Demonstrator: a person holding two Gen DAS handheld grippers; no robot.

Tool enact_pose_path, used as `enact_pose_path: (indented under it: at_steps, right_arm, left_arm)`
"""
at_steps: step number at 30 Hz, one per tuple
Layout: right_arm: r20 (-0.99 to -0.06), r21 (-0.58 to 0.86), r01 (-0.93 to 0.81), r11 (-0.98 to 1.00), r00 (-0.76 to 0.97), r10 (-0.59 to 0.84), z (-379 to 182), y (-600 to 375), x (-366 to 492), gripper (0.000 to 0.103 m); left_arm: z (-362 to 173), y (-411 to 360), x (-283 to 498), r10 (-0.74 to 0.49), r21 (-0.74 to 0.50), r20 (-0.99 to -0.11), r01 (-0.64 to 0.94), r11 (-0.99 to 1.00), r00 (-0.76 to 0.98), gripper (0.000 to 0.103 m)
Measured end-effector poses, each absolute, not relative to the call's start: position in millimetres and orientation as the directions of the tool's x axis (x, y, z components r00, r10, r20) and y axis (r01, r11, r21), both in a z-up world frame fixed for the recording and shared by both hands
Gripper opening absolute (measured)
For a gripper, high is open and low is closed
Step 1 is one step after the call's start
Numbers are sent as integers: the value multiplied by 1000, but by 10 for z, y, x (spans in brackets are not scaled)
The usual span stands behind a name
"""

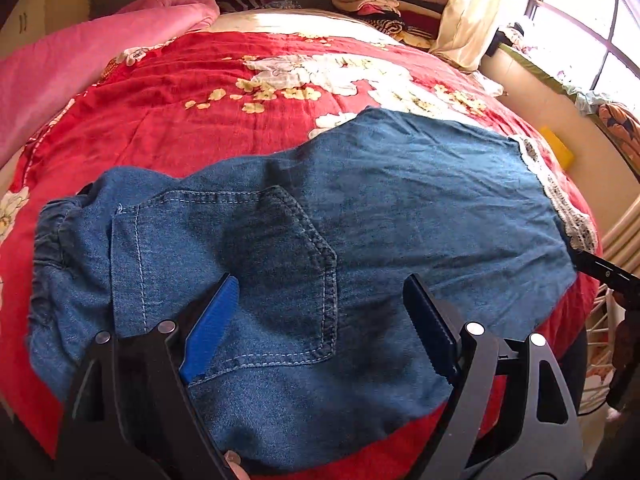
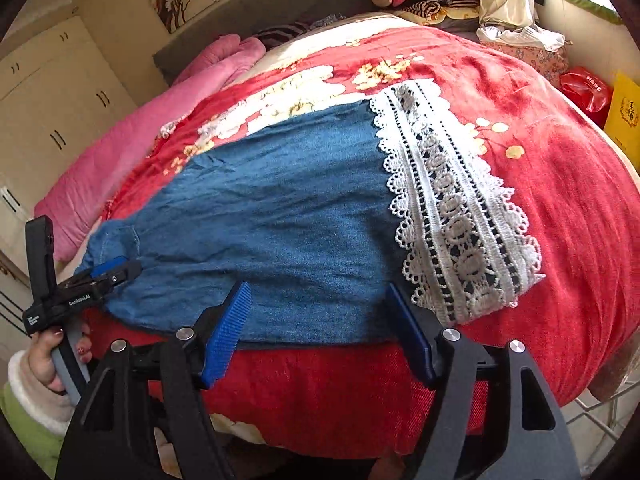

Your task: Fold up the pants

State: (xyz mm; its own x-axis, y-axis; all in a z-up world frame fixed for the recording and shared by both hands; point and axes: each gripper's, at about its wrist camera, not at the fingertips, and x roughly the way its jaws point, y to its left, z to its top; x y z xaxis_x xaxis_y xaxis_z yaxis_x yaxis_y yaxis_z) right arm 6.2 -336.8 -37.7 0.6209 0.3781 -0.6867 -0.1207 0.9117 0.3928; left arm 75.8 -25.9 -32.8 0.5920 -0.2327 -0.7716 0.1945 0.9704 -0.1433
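Observation:
Blue denim pants (image 1: 320, 216) lie flat on a red floral bedspread (image 1: 180, 112), waistband at the left, back pocket (image 1: 248, 272) up, white lace hem (image 1: 560, 200) at the right. My left gripper (image 1: 320, 320) is open, hovering over the pocket area with nothing between its blue pads. In the right wrist view the pants (image 2: 280, 216) stretch leftward and the lace hem (image 2: 452, 208) lies just ahead. My right gripper (image 2: 320, 320) is open at the near edge of the leg, empty. The left gripper also shows in the right wrist view (image 2: 108, 272) over the waist end.
A pink quilt (image 1: 80, 64) lies along the bed's left side. Stacked folded clothes (image 1: 376, 0) sit at the head. A window (image 1: 592, 32) and ledge are at the right. A red bag (image 2: 586, 90) and yellow box (image 2: 624, 116) stand beside the bed. White cabinets (image 2: 48, 112) stand left.

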Motion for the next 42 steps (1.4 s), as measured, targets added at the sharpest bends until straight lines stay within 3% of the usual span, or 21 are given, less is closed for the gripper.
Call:
enact_pose_path:
  at_steps: [9,16,36,42]
  right_arm:
    - [-647,425,-1,905,699,305,-204,-3869,-243,77]
    - [-645,428,43,903,715,271,-214,-4045,-277,82]
    - [-632,525,67,848,699,336,-538,-4124,-82,84]
    - [-627,545,64,836,692,356,-596,-4114,12,84]
  left_arm:
    - [290,-717,748,-321,-122,-699,336,934,639,86]
    - [439,-1319,984,-365,-71,-693,444,893,622,90]
    - [60,-2768,2054,-417,-7,-799,687,727,433,91]
    - [-84,-2996,2356,-435,-49,-821,712,701,371,91]
